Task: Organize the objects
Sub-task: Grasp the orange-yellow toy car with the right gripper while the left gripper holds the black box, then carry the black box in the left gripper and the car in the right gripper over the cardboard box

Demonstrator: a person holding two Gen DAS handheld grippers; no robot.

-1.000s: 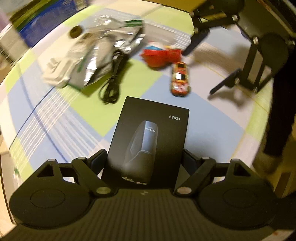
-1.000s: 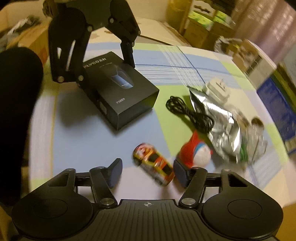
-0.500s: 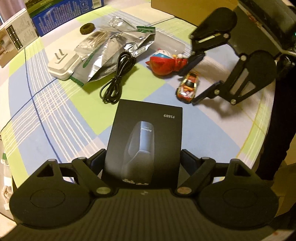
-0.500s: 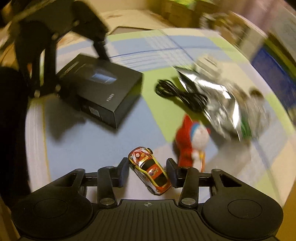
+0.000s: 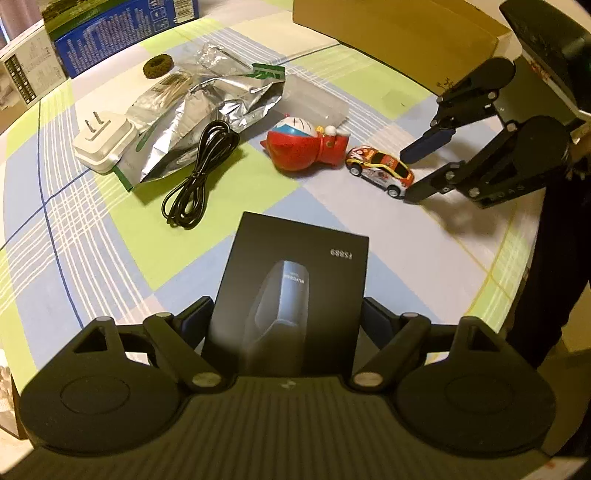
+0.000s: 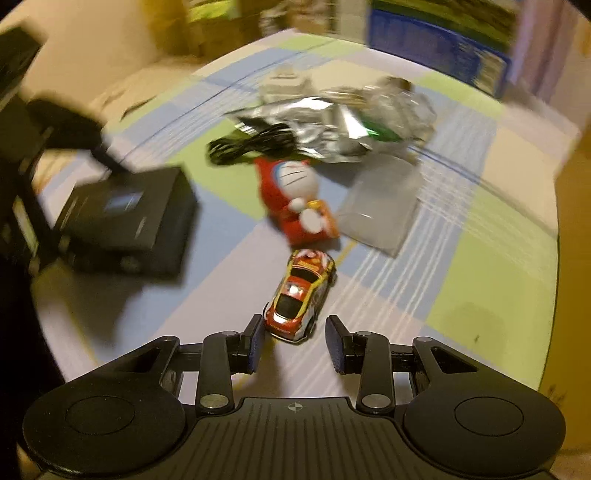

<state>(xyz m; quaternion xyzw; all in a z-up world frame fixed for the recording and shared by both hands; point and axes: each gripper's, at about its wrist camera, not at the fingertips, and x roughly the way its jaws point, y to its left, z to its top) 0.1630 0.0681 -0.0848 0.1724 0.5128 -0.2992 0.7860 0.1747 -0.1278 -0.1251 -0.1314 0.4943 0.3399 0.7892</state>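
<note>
My left gripper [image 5: 286, 323] is shut on a black shaver box [image 5: 295, 291], one finger on each side, the box resting on the checked tablecloth. The box also shows blurred in the right wrist view [image 6: 129, 218]. My right gripper [image 6: 295, 341] is open just behind a small orange toy car [image 6: 301, 295], whose rear lies between the fingertips without being clamped. In the left wrist view the car [image 5: 380, 171] sits beside the right gripper [image 5: 415, 173]. A red Doraemon figure [image 5: 306, 147] lies next to the car.
A black cable [image 5: 201, 173], a silver foil pouch [image 5: 207, 122], a white plug adapter [image 5: 105, 146], a clear plastic case [image 6: 380, 210] and a small brown ring [image 5: 159, 66] lie farther back. Cardboard and printed boxes [image 5: 122, 26] line the table's far edge.
My right gripper swung round and drew back from the toy car, which has turned and now sits at the fingertips. The left gripper stayed on the box.
</note>
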